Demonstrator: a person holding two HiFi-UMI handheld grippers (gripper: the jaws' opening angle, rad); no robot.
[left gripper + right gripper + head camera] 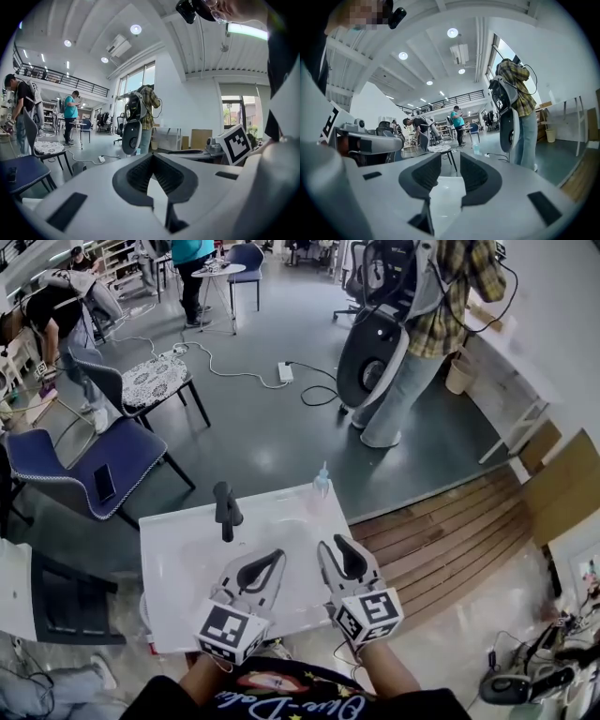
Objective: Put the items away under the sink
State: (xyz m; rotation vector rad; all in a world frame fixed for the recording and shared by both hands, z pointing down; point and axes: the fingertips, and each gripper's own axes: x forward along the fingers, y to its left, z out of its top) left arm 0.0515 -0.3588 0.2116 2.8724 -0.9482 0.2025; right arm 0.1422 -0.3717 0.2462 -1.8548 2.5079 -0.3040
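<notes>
Two tools hover on the near side of the black faucet (225, 507), over the white table (178, 563): the left tool (279, 559) is pressed together, the right tool (330, 544) spread and empty. A small bottle (322, 479) stands right of the faucet.

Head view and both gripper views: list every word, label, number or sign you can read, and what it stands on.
Black shirt: cursive print, upside down and cut off by the frame edge; not legible.
Left marker cube and right marker cube: black-and-white square patterns only, no letters.
No other text can be made out.
</notes>
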